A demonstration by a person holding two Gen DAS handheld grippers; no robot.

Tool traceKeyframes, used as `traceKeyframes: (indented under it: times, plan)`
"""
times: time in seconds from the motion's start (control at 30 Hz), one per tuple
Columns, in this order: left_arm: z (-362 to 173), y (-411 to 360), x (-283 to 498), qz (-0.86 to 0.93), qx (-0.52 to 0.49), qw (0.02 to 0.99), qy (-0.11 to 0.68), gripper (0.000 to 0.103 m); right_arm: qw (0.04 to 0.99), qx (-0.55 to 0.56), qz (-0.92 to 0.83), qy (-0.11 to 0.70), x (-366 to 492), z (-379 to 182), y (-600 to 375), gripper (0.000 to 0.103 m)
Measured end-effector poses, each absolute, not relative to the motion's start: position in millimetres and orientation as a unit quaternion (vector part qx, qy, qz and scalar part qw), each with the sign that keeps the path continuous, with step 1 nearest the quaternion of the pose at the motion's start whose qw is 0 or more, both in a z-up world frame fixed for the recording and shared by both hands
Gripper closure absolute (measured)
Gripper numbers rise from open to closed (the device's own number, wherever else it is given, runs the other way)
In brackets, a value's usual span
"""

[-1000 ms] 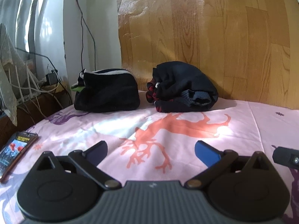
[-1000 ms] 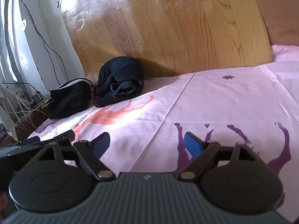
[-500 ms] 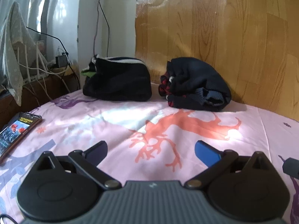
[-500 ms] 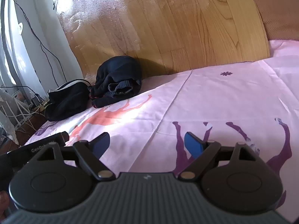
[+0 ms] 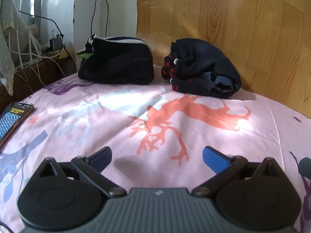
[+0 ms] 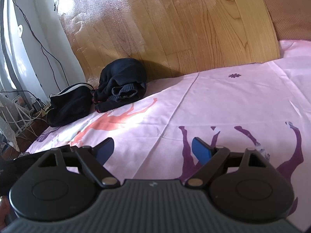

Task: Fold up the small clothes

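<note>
On the pink printed bedsheet (image 5: 194,136), against the wood-grain panel (image 5: 243,29) at the far edge: two dark clothes bundles side by side, small gap between them, both well apart from either gripper.

Left bundle (image 5: 116,66): black, white trim on top, green bit poking out at its left end. Looks folded; long axis runs left-right along the bed edge. Right bundle (image 5: 202,71): navy, red-patterned piece at its left end, ribbed cuff facing the cameras. Lumpier, rolled more than flat-folded; long axis also roughly left-right, parallel to the panel.

Change over the last second: the left-wrist view has swung, so the bundles sit further right and the patterned packet (image 5: 13,116) at the sheet's left edge shows more. Right-wrist view is unchanged. Nothing got picked up or put down, so no task progress. Reads as a pause or re-aim between garments, or the end of the job. No unfolded garment is visible in either view.

Left gripper (image 5: 157,155): jaws spread wide, nothing between them, only sheet below. Right gripper (image 6: 153,149): same, wide apart and empty.
</note>
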State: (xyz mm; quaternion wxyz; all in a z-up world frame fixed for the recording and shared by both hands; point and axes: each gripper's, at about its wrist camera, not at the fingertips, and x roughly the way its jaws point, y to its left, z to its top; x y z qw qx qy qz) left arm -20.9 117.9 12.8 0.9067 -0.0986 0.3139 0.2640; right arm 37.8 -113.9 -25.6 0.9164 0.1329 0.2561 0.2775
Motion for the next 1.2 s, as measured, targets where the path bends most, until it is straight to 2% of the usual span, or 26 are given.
traceKeyframes:
  times: [1.2]
  plan:
    - [7, 106, -16, 0.254, -0.040, 0.900, 0.353, 0.000, 0.915, 0.133, 0.279, 0.257, 39, -26, -115, 0.014]
